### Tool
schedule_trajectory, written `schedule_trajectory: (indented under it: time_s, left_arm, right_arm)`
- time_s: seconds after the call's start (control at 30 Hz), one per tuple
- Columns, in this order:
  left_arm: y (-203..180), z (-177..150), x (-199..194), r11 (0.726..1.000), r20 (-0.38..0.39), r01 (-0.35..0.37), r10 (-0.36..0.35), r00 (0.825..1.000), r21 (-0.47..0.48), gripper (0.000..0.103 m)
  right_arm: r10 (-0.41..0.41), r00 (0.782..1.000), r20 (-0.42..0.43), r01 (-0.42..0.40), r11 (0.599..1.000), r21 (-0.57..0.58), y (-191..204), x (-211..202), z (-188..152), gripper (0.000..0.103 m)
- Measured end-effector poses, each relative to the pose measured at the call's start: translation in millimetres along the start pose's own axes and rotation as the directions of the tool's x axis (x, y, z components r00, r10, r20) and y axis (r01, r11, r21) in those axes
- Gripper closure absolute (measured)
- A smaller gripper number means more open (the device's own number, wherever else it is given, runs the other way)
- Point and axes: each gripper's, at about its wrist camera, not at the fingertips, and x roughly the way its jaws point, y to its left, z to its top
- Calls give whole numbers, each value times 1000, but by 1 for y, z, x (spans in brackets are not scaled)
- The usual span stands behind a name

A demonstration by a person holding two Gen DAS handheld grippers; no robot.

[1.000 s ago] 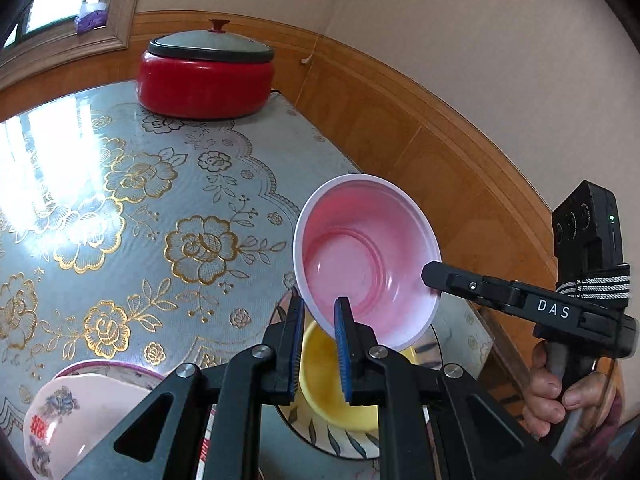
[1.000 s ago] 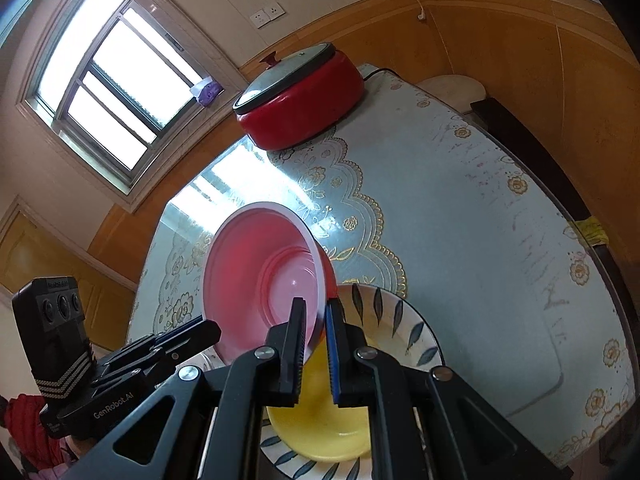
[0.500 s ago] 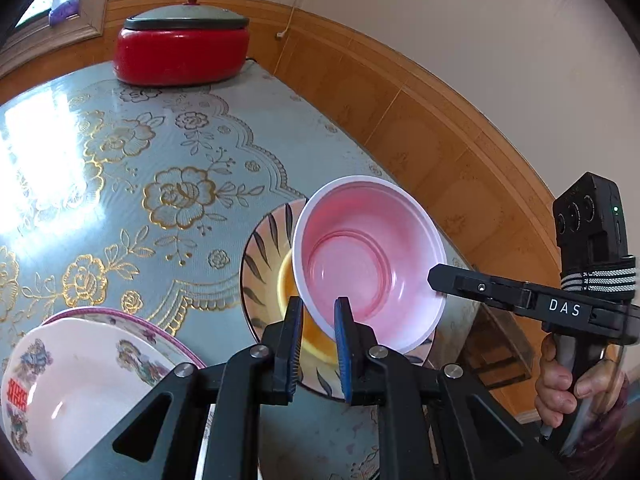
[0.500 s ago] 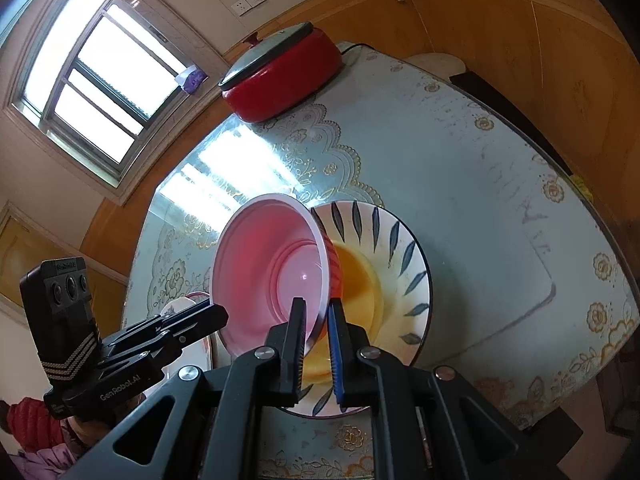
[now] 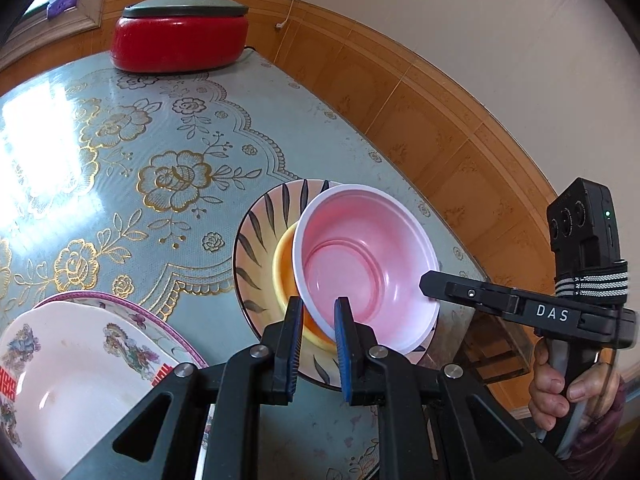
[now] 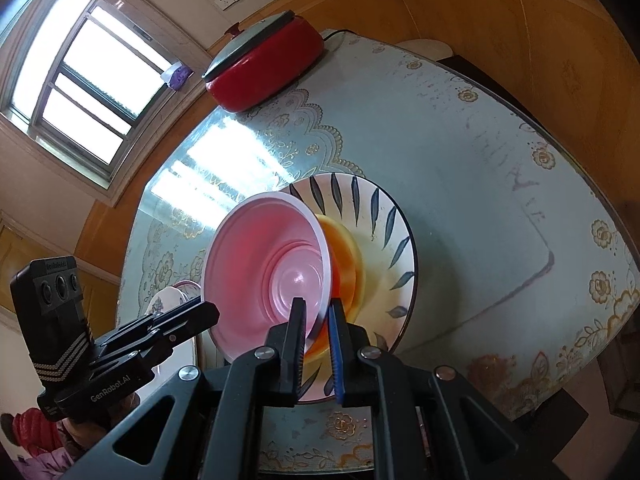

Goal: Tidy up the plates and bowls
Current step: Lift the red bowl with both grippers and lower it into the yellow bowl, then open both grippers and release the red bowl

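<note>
A pink plastic bowl [image 5: 360, 264] hangs tilted just over a yellow bowl [image 5: 285, 268], which sits on a leaf-patterned plate [image 5: 256, 236]. My left gripper [image 5: 316, 314] is shut on the pink bowl's near rim. In this view my right gripper [image 5: 426, 282] reaches in from the right and pinches the opposite rim. In the right wrist view my right gripper [image 6: 316, 314] is shut on the rim of the pink bowl [image 6: 260, 268], with the yellow bowl [image 6: 346, 268] and the plate [image 6: 388, 236] behind it. The left gripper [image 6: 210, 314] holds the bowl's left edge.
A red lidded pot [image 5: 180, 36] stands at the far end of the table [image 5: 120, 152]. A white decorated dish [image 5: 72, 380] on a purple-rimmed plate lies at the near left. Wood-panelled wall runs along the right. A hand [image 5: 552, 392] holds the right gripper's handle.
Both grippers have carried the pink bowl down and forward, closer to the yellow bowl on the plate. More of the plate and the white dish shows now.
</note>
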Motion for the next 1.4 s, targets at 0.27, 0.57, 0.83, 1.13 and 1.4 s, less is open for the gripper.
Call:
schedule_trajectory:
  time_s: [0.27, 0.57, 0.83, 1.13, 1.4]
  left_arm:
    - [3, -1, 10, 1000, -19, -12, 12, 1000, -8, 88]
    - [3, -1, 11, 1000, -15, -18, 18, 1000, -10, 85]
    - [6, -1, 5, 999, 2, -34, 34, 999, -8, 80]
    - [5, -1, 0, 999, 22, -43, 43, 999, -6, 80]
    - [8, -2, -9, 999, 44, -49, 49, 998, -3, 80]
  right_arm:
    - [-19, 1000, -7, 19, 1000, 8, -2, 4, 1, 92]
    - [-27, 1000, -14, 27, 999, 27, -8, 7, -1, 84]
    - [-84, 996, 23, 85, 996, -24, -3, 2, -2, 86]
    - [-76, 997, 19, 76, 997, 5, -7, 0, -4, 85]
    - [-46, 996, 77, 43, 999, 33, -15, -19, -6, 85]
